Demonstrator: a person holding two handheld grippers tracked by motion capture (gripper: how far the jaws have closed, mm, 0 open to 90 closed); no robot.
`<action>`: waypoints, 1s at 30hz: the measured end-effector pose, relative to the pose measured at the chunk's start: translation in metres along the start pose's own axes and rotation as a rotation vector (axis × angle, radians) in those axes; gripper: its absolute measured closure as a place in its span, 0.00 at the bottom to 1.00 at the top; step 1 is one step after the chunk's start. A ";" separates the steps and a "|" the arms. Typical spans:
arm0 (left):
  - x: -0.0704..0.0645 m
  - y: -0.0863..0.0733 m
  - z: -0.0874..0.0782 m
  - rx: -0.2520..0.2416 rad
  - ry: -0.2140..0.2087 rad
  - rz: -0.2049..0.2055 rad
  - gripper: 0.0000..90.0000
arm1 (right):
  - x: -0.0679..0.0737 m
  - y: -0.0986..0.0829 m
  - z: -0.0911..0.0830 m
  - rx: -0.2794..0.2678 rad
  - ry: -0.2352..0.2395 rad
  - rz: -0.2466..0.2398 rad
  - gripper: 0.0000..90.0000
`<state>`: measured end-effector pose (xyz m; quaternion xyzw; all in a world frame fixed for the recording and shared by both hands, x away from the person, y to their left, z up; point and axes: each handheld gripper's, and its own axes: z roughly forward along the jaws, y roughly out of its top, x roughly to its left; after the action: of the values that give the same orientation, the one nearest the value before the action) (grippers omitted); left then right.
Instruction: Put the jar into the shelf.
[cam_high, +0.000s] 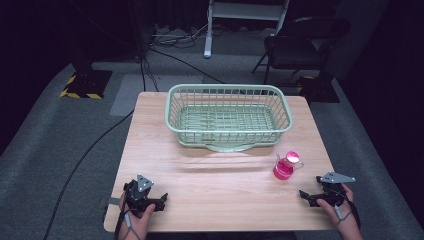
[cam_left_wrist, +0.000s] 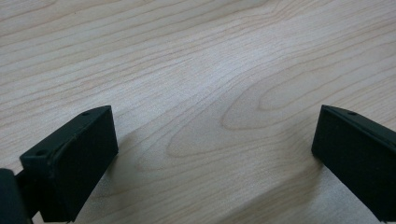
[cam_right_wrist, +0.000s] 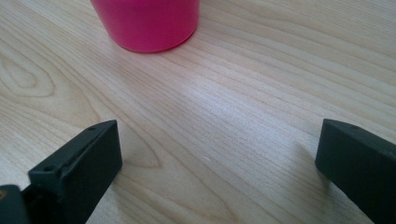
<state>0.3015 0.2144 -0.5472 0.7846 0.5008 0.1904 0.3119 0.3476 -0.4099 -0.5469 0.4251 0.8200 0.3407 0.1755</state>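
At the lower left of the high view, we hold the left tongs low over the wooden table, near its front edge, with the jaws pointing toward the right of the frame. Seen in the left gripper view, the left tongs stand wide open: one black jaw sits at the lower left of the frame and the other at the lower right, with only bare wood grain between them and nothing in their hold.

Toward the upper middle of the high view, a pale green basket rests on the far half of the table, its wire-like walls open on top. It stands well apart from both tongs.

Right of centre in the high view, a small pink jug stands upright on the table, in front of the basket's right end and near our right hand. Its pink top faces up and a clear handle shows on its right side.

At the lower right of the high view, we hold the right tongs near the table's right front corner, jaws pointing left toward the jug but apart from it. Seen in the right gripper view, the right tongs are also spread wide and hold nothing; the pink jug sits at the upper left of that frame, beyond the jaws and not between them.
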 end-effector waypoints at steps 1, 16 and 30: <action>0.000 0.000 0.000 0.000 0.000 0.000 0.00 | 0.000 0.000 0.000 0.000 0.000 0.000 0.00; 0.000 0.001 0.001 -0.001 -0.003 0.003 0.00 | 0.000 0.000 0.000 0.002 0.000 -0.001 0.00; 0.001 0.002 0.002 -0.001 -0.005 0.004 0.00 | -0.001 0.002 -0.002 0.005 0.035 -0.005 0.05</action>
<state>0.3048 0.2141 -0.5472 0.7859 0.4983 0.1893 0.3134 0.3485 -0.4108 -0.5443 0.4175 0.8248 0.3456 0.1611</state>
